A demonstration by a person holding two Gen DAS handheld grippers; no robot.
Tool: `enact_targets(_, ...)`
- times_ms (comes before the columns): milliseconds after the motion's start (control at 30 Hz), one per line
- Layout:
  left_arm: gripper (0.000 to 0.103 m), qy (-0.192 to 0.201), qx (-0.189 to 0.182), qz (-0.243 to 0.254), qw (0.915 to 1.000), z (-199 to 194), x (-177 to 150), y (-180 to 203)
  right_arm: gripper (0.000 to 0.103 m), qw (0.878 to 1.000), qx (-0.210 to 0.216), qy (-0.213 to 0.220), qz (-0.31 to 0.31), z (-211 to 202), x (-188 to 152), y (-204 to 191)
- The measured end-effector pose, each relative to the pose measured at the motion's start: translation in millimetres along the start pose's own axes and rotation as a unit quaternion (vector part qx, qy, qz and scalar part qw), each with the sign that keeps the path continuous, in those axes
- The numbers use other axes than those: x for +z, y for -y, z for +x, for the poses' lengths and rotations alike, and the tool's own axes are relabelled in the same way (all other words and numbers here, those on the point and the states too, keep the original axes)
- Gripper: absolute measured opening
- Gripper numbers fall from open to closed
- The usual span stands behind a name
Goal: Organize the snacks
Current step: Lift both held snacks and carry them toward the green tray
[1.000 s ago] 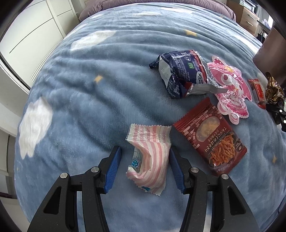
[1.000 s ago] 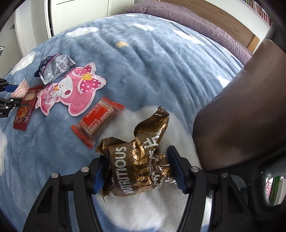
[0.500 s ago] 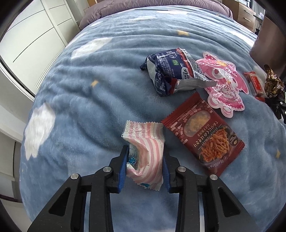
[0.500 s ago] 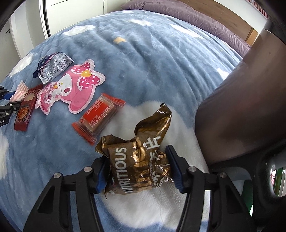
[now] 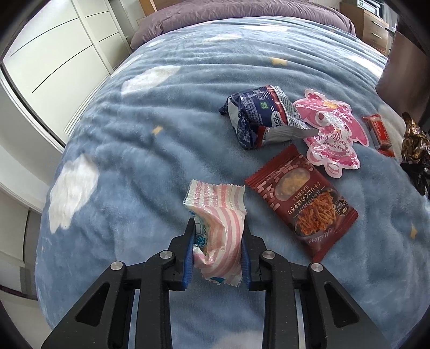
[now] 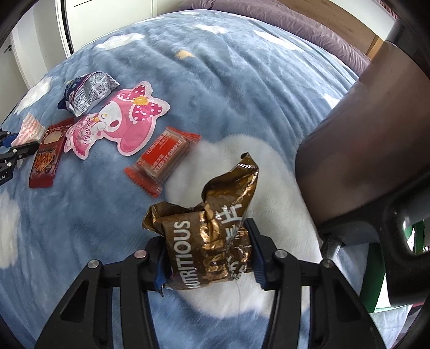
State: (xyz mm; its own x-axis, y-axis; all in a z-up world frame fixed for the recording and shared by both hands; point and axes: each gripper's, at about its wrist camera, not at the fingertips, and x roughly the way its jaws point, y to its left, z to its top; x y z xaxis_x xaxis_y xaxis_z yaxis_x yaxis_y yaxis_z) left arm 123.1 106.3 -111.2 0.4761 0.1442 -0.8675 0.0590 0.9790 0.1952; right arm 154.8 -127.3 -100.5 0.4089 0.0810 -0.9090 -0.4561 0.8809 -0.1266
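Note:
Several snacks lie on a blue cloud-print blanket. My left gripper is closing on a pink striped packet; both blue pads press its crumpled sides. To its right lie a dark red noodle-snack packet, a navy bag, a pink character pouch and an orange-red bar. My right gripper is also closing, its pads pressing a crinkled brown-gold bag over a white cloud patch. The orange-red bar and the pink pouch lie to that bag's upper left.
White wardrobe doors stand beyond the bed's left edge. Purple bedding lies at the head of the bed, with wooden drawers behind. A large dark brown object looms close on the right of the brown bag.
The left jaws have closed from wide apart onto the pink striped packet, and the view has shifted across the blanket. The right jaws have narrowed, squeezing the brown-gold bag.

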Motion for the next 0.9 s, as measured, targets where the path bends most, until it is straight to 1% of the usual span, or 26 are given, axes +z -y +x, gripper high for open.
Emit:
enact_targets(300,0.024,0.007,-0.004,-0.028,0.9996,-18,-3,-16,0.065,1.0,0.005,-0.003,0.009,-20,-17,-6)
enact_targets(433,0.024,0.006,-0.014,-0.043,0.999,-25,-9,-22,0.065,1.0,0.009,-0.002,0.019,-31,-27,-8)
enact_targets(900,0.024,0.017,-0.028,-0.052,0.9981,-62,-32,-13,0.065,0.998,0.021,0.008,0.061,-75,-71,-12)
